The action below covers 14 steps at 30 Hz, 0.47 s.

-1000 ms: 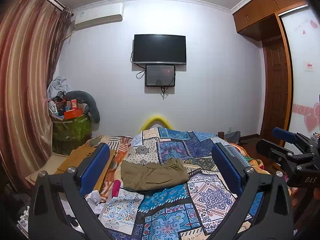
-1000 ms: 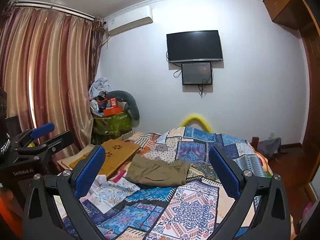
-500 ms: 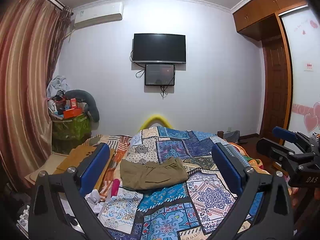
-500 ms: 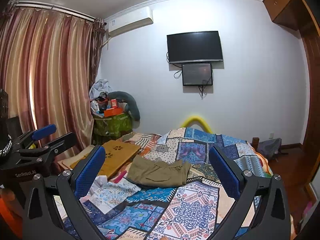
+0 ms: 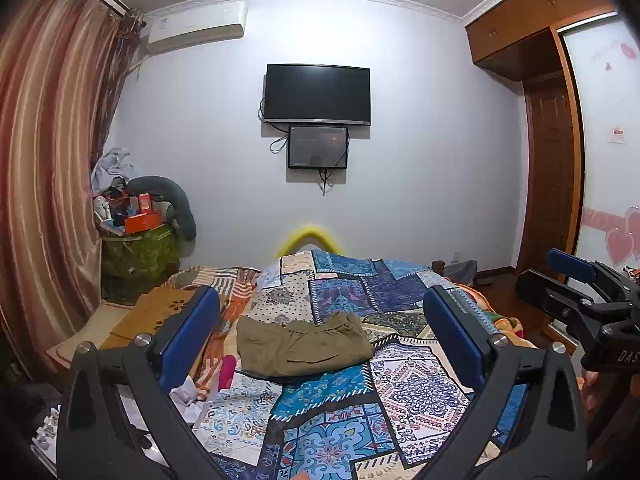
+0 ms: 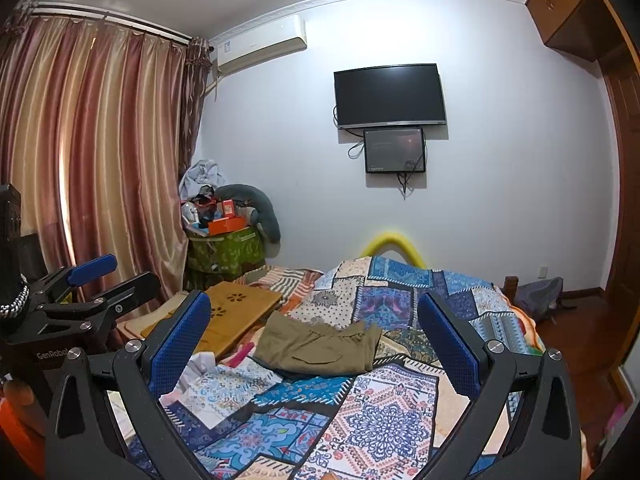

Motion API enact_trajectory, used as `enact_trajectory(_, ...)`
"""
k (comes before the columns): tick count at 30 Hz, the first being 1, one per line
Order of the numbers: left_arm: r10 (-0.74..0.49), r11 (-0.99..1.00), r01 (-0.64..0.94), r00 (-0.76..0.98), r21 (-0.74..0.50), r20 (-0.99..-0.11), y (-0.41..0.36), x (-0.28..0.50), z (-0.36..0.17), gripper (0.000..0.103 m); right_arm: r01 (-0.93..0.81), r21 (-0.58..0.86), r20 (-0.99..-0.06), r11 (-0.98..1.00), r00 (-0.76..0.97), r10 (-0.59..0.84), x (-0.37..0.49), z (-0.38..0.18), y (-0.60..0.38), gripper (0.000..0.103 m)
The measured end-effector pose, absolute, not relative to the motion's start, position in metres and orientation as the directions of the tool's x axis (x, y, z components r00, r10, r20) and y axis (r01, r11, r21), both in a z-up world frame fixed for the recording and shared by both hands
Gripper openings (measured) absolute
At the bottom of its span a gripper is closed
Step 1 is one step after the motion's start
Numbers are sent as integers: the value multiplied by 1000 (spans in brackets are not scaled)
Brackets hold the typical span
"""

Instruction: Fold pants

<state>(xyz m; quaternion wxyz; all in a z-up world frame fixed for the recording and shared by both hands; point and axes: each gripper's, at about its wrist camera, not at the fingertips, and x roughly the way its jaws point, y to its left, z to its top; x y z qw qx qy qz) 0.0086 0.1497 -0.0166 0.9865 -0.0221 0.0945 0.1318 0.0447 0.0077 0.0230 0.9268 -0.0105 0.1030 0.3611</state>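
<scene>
Olive-green pants (image 5: 300, 346) lie folded in a compact rectangle on the patchwork bedspread (image 5: 412, 384), also seen in the right wrist view (image 6: 320, 346). My left gripper (image 5: 320, 336) is open and empty, held well back from and above the pants. My right gripper (image 6: 314, 336) is open and empty, also held back from them. The right gripper shows at the right edge of the left wrist view (image 5: 580, 296); the left gripper shows at the left of the right wrist view (image 6: 92, 284).
A wooden lap desk (image 6: 236, 312) lies on the bed left of the pants. A pink item (image 5: 227, 368) and white cloth (image 6: 196, 372) lie near it. A green bin piled with clutter (image 5: 136, 248) stands by the curtains. A wardrobe (image 5: 552, 160) stands right.
Both grippers have drifted back and up very slightly. The pants lie still as before.
</scene>
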Motion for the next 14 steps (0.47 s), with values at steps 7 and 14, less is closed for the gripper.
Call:
enact_trajectory(7,241,967,-251,950,-29,-199,150,8,-16,103,-669,54,-199,741,720,665,44,25,9,103)
enact_trajectory(14,238,968,-248,949,-26,-206,150,9,-18,103,-669,55,-203,741,719,665,46,24,9,103)
